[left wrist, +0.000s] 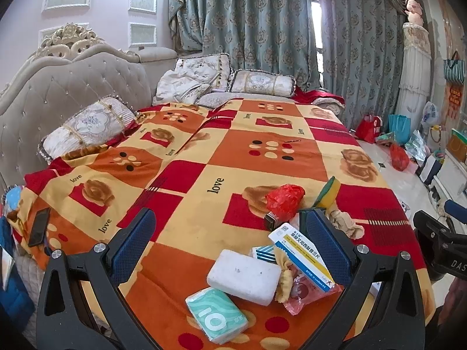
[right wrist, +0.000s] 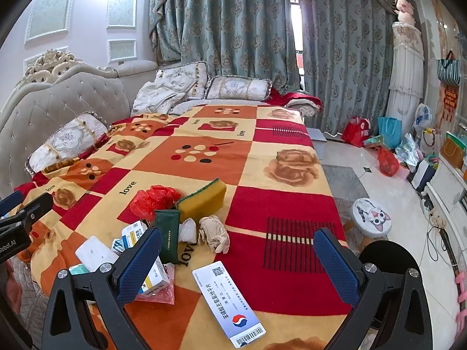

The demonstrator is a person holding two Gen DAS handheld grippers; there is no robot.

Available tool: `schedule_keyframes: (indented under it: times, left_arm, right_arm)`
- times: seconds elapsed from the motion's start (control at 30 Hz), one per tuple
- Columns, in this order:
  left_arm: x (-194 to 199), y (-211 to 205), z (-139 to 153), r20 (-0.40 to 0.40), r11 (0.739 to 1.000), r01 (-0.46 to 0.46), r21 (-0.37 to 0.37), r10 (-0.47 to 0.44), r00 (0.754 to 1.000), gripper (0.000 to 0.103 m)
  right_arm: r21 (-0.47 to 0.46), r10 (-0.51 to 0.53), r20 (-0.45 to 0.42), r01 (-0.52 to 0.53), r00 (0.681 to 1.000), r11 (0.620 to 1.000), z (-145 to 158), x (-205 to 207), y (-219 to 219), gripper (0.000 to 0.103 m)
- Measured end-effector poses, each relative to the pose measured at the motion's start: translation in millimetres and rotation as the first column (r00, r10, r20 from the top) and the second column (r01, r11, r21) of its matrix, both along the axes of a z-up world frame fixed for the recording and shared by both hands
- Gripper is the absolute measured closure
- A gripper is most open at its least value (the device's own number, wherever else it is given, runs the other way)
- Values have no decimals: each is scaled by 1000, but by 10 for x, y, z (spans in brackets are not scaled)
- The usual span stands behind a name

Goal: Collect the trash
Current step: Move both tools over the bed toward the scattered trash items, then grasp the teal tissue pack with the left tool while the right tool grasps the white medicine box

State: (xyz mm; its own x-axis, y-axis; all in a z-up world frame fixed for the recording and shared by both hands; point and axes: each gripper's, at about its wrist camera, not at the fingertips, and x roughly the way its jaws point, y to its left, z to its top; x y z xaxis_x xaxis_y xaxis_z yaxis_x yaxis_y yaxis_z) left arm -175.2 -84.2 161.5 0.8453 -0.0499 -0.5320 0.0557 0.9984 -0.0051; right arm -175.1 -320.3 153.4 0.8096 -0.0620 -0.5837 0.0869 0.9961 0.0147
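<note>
Left gripper (left wrist: 230, 239): fingers spread wide, holding nothing, up over the pile of trash on the bed (left wrist: 186, 175).
Right gripper (right wrist: 238, 258): fingers spread wide too, holding nothing.
Long white pill box (right wrist: 228, 303): lies flat near the bed's front edge, between the right fingers. Its long side runs from far-left to near-right; the barcode end points at the camera.
Yellow sponge (right wrist: 202, 198): farther back, touching the red plastic bag (right wrist: 154, 199).
White foam block (left wrist: 243, 275): flat, beside the teal tissue pack (left wrist: 216, 315).

left gripper (left wrist: 230, 245): fingers spread wide, empty | right gripper (right wrist: 236, 265): fingers spread wide, empty
</note>
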Motion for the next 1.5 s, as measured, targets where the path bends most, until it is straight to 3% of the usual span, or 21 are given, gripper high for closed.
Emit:
schedule_keyframes:
  times: [0.3,0.7,0.8,0.97,1.03,1.27,1.3,1.37,1.4,1.43,1.47,1.5]
  left_arm:
    - [5,103,-4,-31,1000,9,-11,-9,999,0]
    - [3,445,-260,-169,999,42,20,-38,985,0]
    - [-61,503,-398,-214,998,50,38,-41,976,0]
    - [-92,572,-761,-336,998,45,-32,-53,940,0]
    - [-85,583,-905,-376,998,31,-59,-51,925,1]
    - [23,468,-1143,-408,998,31,-63,-54,911,1]
    - [45,457,-1159,-409,997,35,-68,-60,910,5]
    - [98,422,-1209,-424,996,53,-69,-77,902,28]
    - [120,405,-1239,-440,995,63,-71,-88,894,49]
    - [140,400,-1269,-455,995,69,-77,-97,885,55]
    - [136,402,-1267,-451,995,70,-78,-97,887,56]
    - [148,388,-1280,-446,995,72,-67,-94,890,63]
  right_arm:
    - [-13,10,-25,-11,1000,1000,-51,14,-14,0]
    - [34,147,-225,-143,963,989,-680,-33,-154,0]
    - [28,161,-262,-160,951,987,-819,-21,-169,0]
    - [29,175,-324,-175,930,984,-1055,114,-160,0]
    - [40,183,-347,-180,920,983,-1146,191,-148,6]
    - [75,199,-368,-184,908,980,-1341,412,-122,12]
    - [87,205,-369,-186,907,979,-1354,432,-122,18]
    - [101,217,-379,-193,900,976,-1397,478,-113,32]
    - [97,218,-378,-196,900,976,-1402,477,-100,37]
    - [84,219,-368,-202,904,976,-1393,464,-85,39]
    - [82,228,-360,-213,905,974,-1388,447,-69,47]
    - [80,233,-355,-219,905,973,-1382,436,-58,54]
